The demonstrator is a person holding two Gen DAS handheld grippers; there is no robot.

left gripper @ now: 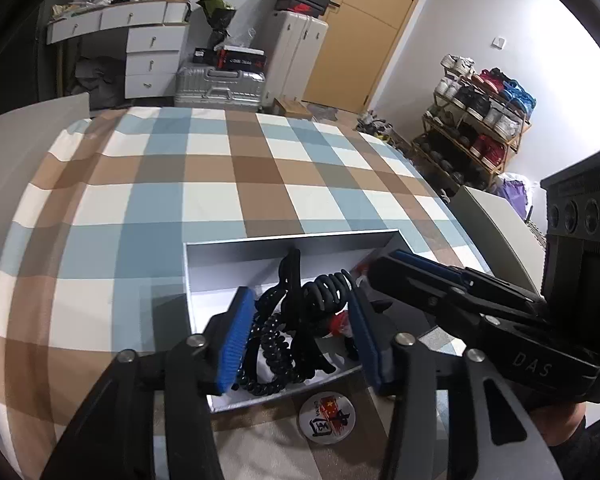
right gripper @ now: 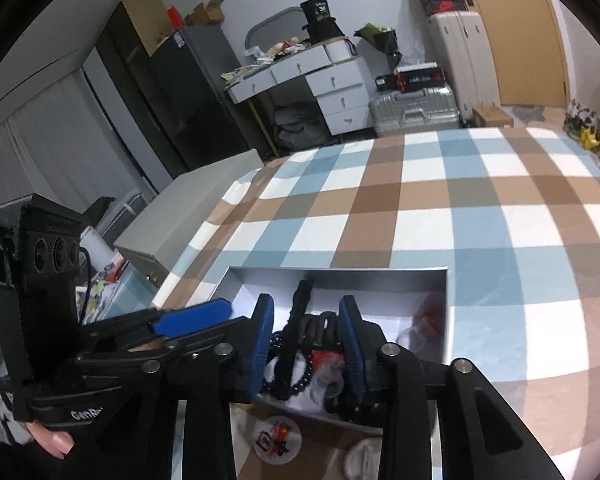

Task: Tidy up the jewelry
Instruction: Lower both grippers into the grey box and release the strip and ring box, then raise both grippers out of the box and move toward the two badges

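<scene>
A shallow white box (left gripper: 204, 258) (right gripper: 446, 312) sits on the checked bedspread. Inside lie black hair claws (left gripper: 292, 280) (right gripper: 300, 300), a black spiral hair tie (left gripper: 274, 344) and a dark bead bracelet (right gripper: 300, 378). A red item in clear wrap (right gripper: 430, 316) lies at the box's right side. My left gripper (left gripper: 300, 320) is open, its blue pads over the box contents. My right gripper (right gripper: 306, 344) is open above the same pile, and it shows at the right in the left wrist view (left gripper: 416, 266). A round badge (left gripper: 327, 414) (right gripper: 278, 438) lies on the bed just in front of the box.
The blue, brown and white checked bedspread (left gripper: 220, 168) stretches beyond the box. A white round object (right gripper: 366, 458) lies near the badge. Behind the bed stand a white dresser (left gripper: 152, 52), suitcases (left gripper: 220, 84), a shoe rack (left gripper: 480, 120) and a bedside cabinet (right gripper: 204, 200).
</scene>
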